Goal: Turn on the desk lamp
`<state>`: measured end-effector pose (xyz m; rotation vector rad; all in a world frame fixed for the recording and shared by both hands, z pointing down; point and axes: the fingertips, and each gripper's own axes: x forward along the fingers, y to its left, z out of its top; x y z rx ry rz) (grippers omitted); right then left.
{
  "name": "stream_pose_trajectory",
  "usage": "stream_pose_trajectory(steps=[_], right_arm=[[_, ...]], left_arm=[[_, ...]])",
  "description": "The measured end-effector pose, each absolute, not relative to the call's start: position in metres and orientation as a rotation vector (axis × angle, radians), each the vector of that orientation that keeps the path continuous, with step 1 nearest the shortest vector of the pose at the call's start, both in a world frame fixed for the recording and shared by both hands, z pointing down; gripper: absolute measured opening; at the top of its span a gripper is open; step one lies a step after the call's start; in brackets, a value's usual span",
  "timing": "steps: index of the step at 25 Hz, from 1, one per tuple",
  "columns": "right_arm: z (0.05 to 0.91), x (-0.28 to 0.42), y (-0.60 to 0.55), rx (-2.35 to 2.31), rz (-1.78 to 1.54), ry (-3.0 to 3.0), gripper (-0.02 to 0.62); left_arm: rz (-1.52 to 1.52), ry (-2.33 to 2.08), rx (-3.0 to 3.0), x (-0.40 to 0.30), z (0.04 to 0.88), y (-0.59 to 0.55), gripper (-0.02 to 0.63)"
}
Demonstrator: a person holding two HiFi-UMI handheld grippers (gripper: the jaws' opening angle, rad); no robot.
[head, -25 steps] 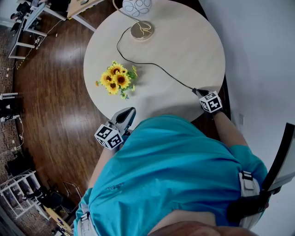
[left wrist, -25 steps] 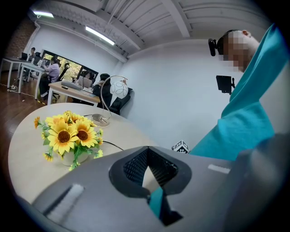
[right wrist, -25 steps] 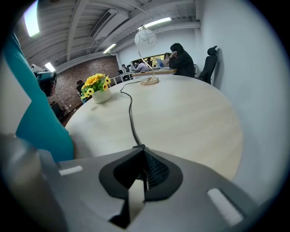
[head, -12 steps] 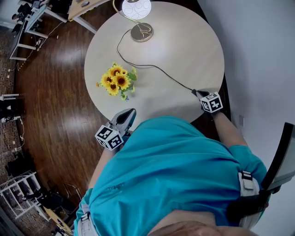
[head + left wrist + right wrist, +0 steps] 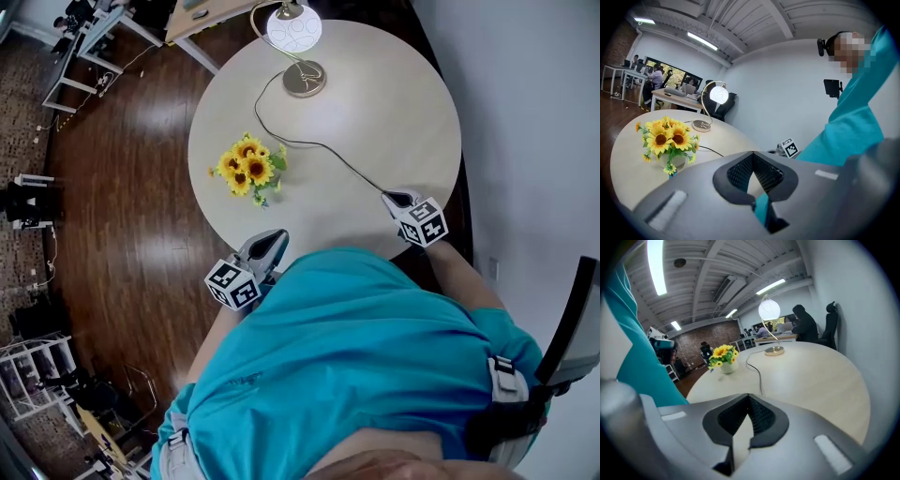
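Observation:
The desk lamp stands at the far side of the round table, its round head glowing above a gold base. It also shines in the left gripper view and the right gripper view. Its black cord runs across the tabletop to the near right edge. There my right gripper sits shut, its tips over the cord's end. My left gripper is shut at the near edge, holding nothing.
A small vase of sunflowers stands on the table's left half, also seen in the left gripper view. A white wall runs close along the right. Desks and chairs stand beyond on the dark wood floor.
The lamp head looks brighter than a second ago. The head view has shifted, so the table sits lower in the frame. Both grippers stay at the near edge.

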<state>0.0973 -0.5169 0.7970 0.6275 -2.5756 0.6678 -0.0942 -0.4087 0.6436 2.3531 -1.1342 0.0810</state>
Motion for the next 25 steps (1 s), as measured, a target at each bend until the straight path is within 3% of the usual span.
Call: stream_pose_trajectory(steps=[8, 25], right_arm=[[0.703, 0.055, -0.442, 0.232, 0.617, -2.783, 0.003], [0.678, -0.061, -0.274, 0.472, 0.669, -2.806, 0.003]], left_arm=[[0.022, -1.183, 2.393, -0.072, 0.629, -0.371, 0.020], [-0.137, -0.926, 2.500, -0.212, 0.659, -0.229, 0.020]])
